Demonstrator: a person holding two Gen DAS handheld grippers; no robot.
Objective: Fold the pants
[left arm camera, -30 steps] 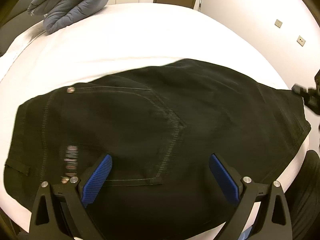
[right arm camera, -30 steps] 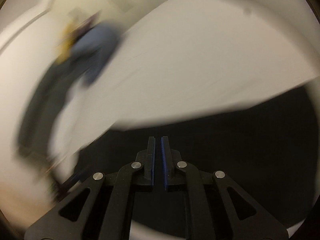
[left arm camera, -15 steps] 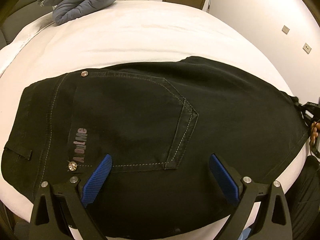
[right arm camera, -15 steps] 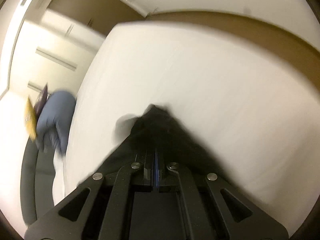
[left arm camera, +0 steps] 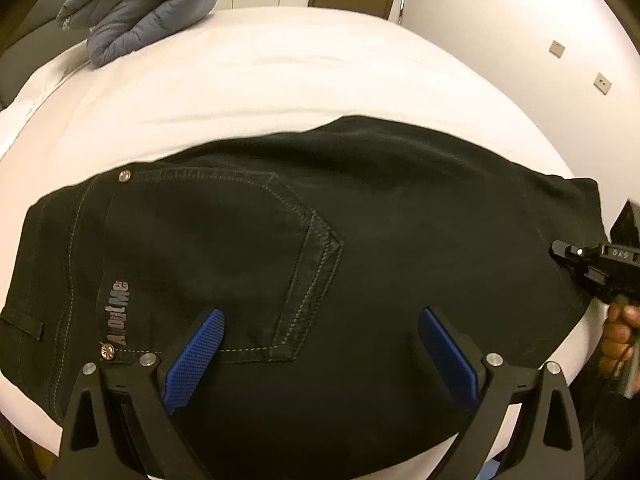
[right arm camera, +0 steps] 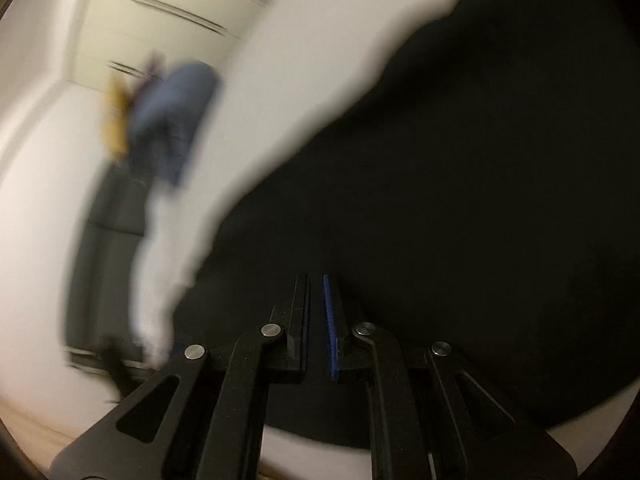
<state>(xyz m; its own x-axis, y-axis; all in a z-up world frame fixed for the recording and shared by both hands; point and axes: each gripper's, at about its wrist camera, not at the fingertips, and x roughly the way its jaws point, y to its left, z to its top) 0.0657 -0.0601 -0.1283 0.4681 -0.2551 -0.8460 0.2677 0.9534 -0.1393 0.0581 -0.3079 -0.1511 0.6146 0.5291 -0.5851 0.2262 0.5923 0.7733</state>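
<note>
Black pants lie folded on the white bed, back pocket up, waistband at the left. My left gripper is open and empty, hovering over the pants near the front edge. My right gripper shows a narrow gap between its blue pads, nothing between them; it hangs over the dark pants in a blurred view. It also shows in the left wrist view at the pants' right edge, held by a hand.
A folded grey-blue quilted garment lies at the bed's far left corner. A dark headboard or seat is at the left. White wall with switches on the right, doors behind.
The right gripper let go of the pants fabric and opened slightly, swinging back over the pants. The left gripper stayed open above the pants, shifting slightly.
</note>
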